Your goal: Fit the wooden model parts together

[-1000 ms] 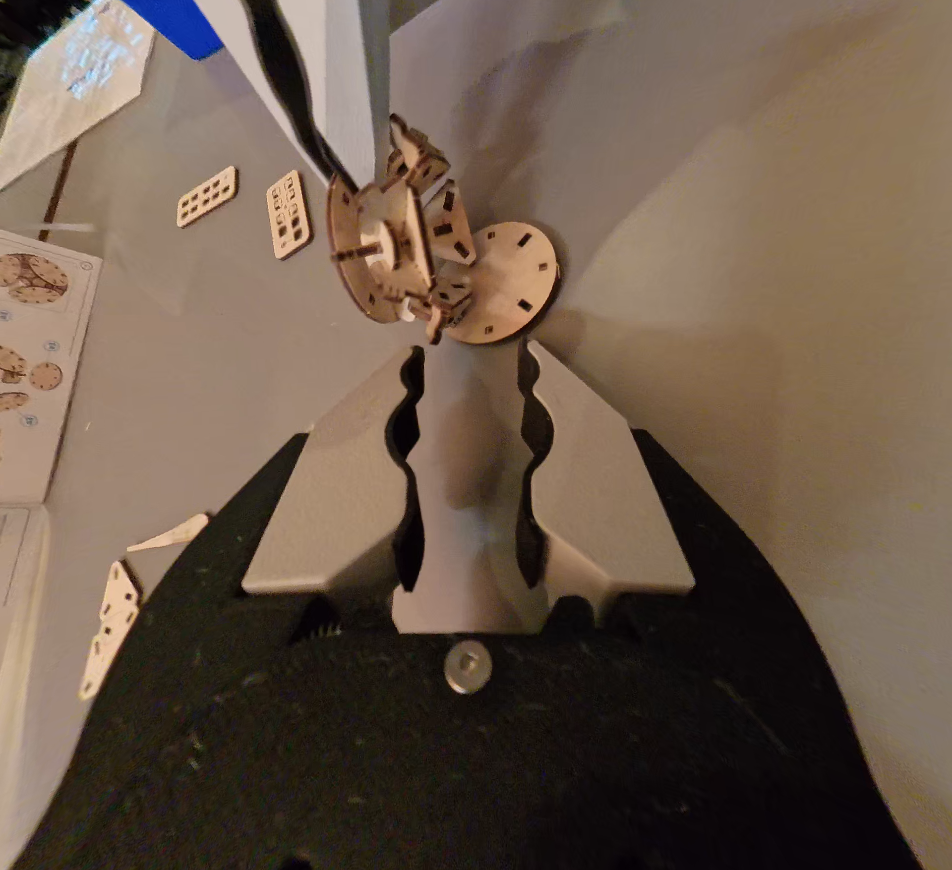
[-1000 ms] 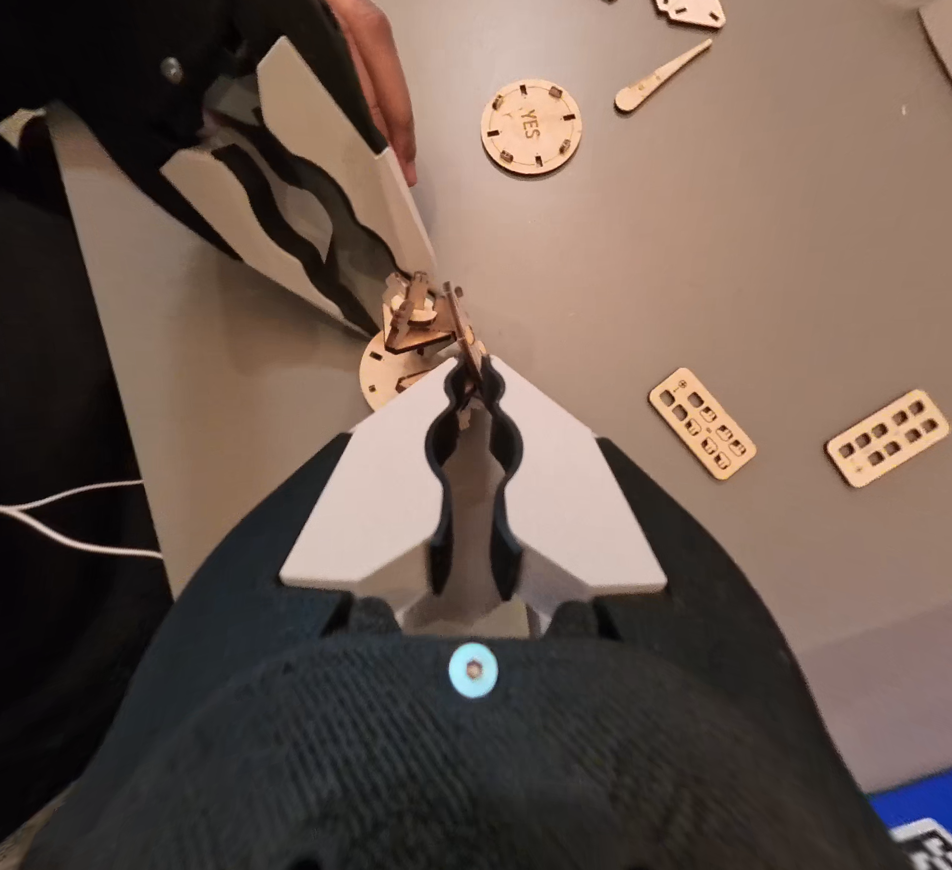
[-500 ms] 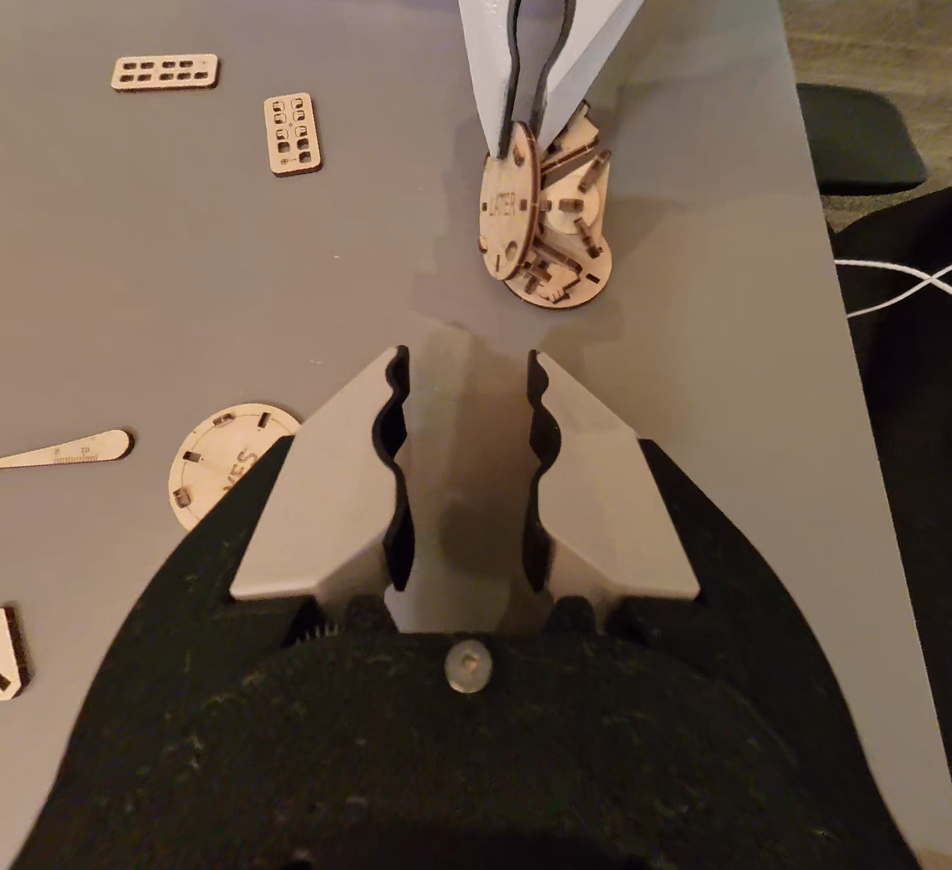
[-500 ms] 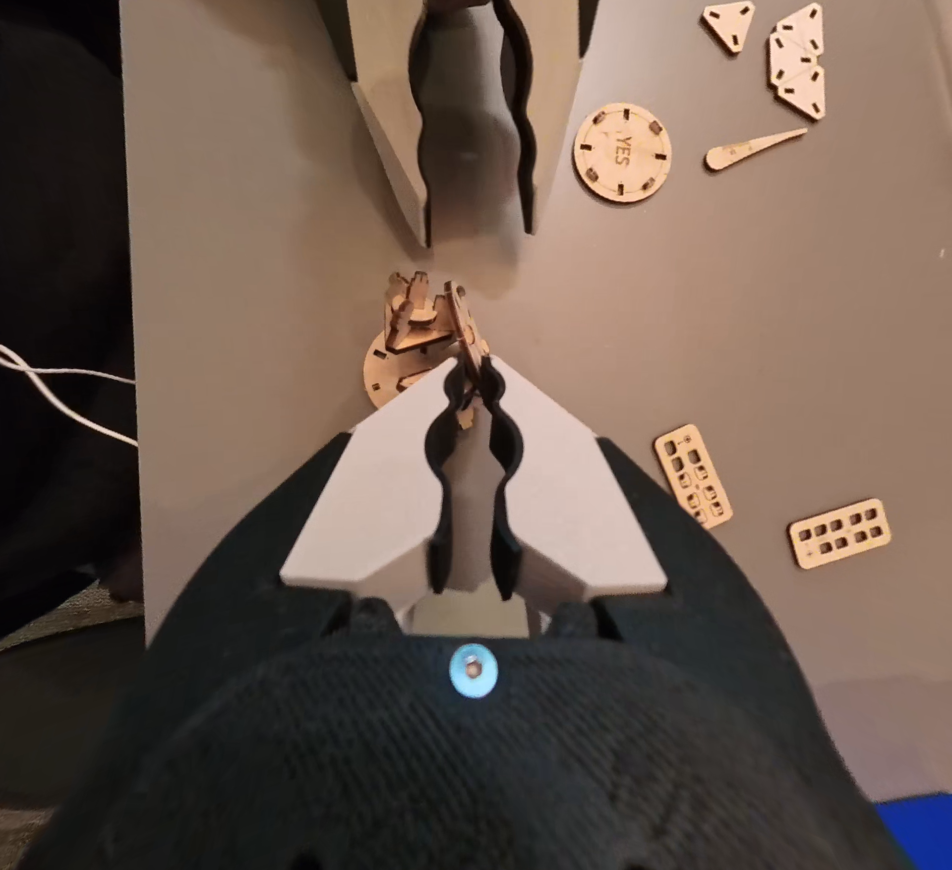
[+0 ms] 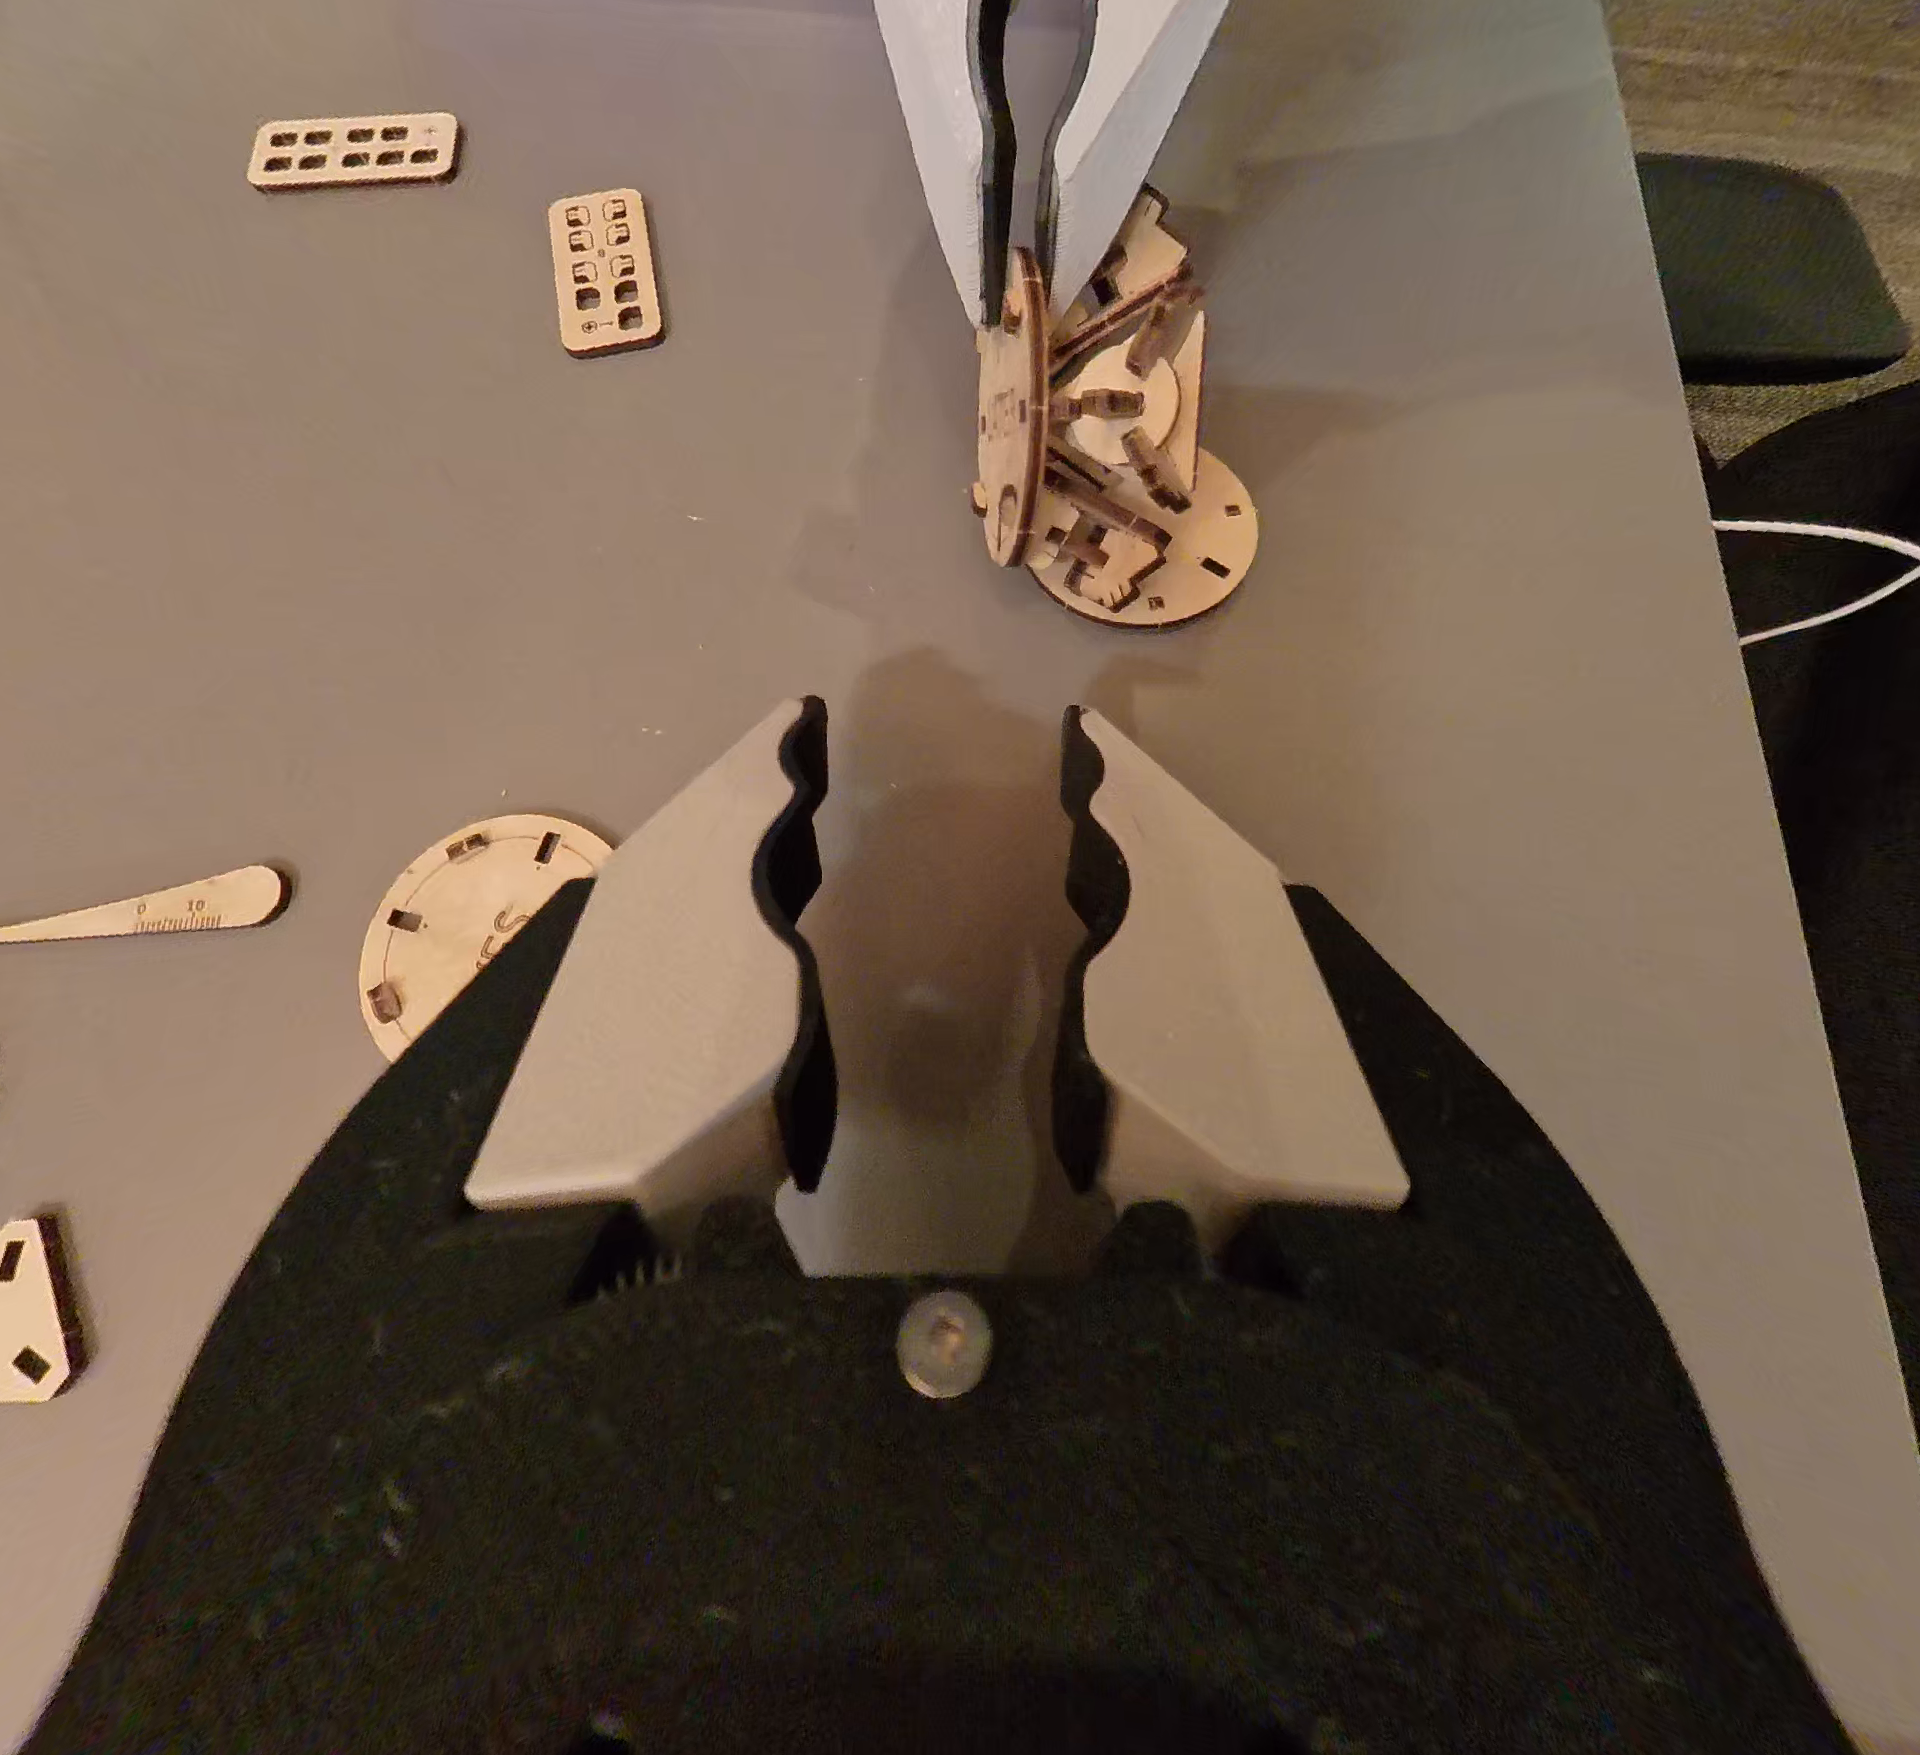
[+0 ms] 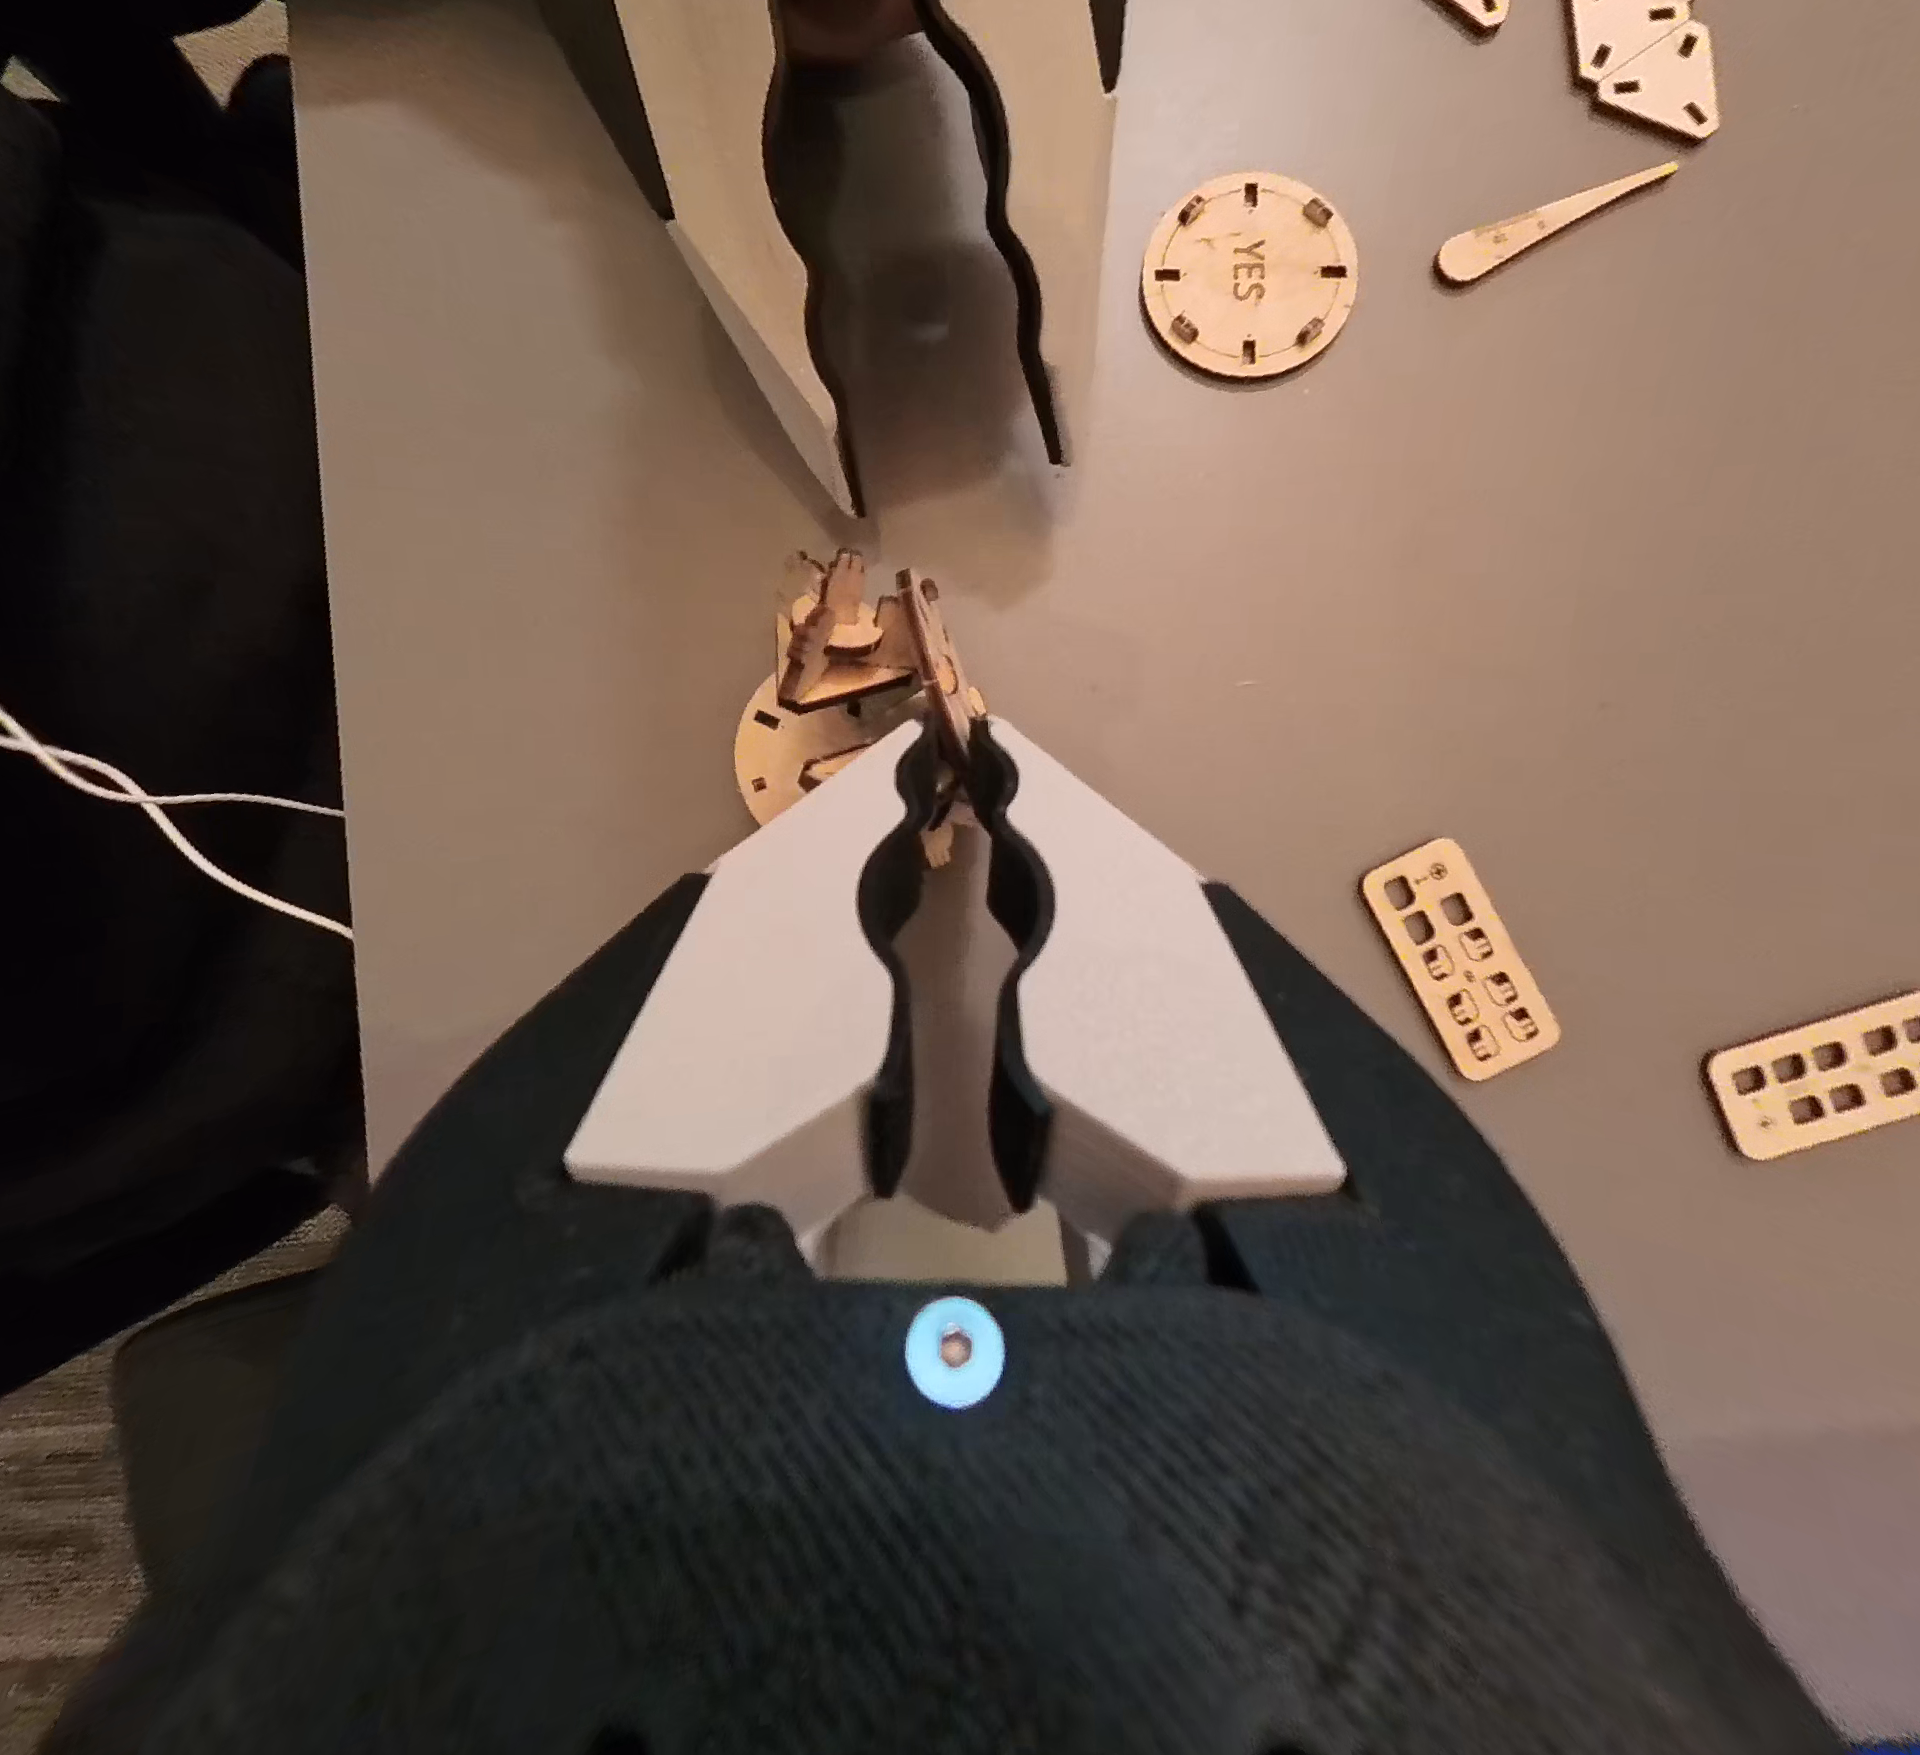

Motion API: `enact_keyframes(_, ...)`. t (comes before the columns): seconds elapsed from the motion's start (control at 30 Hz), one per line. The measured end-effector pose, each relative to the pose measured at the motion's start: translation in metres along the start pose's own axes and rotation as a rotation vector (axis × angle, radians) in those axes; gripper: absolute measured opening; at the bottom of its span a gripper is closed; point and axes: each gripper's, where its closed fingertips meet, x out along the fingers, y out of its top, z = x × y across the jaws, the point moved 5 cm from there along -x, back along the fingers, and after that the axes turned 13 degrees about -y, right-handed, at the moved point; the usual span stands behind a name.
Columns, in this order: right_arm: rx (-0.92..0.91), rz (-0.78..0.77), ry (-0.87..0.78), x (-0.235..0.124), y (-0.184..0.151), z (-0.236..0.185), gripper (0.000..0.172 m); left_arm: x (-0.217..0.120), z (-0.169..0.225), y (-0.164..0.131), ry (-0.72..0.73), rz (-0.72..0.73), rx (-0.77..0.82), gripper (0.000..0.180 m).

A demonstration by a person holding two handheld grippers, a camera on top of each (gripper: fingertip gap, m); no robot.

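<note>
- Where it nears its edge, the grey bench (image 5: pixel 416 562) bears everything
- left gripper (image 5: pixel 943 718), fingers spread and bare, hovers near the model
- right gripper (image 6: pixel 948 749) pinches the upright disc of the wooden model (image 5: pixel 1101 448), which stands on the bench
- loose round disc (image 6: pixel 1249 288) lies apart

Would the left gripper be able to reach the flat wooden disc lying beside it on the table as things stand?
Probably yes: the left gripper is open and holds nothing, and the flat wooden disc lies uncovered on the grey table just beside its fingers.
</note>
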Motion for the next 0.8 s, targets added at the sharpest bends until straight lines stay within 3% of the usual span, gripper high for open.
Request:
enact_keyframes(0.6, -0.042, -0.041, -0.108, 0.0, 0.002, -0.006, 0.003, -0.001, -0.001, 0.001, 0.02, 0.004, 0.007, 0.042)
enact_keyframes(0.8, -0.073, -0.032, -0.14, -0.001, 0.002, -0.009, 0.003, -0.012, -0.01, 0.019, 0.135, 0.127, 0.028, 0.029)
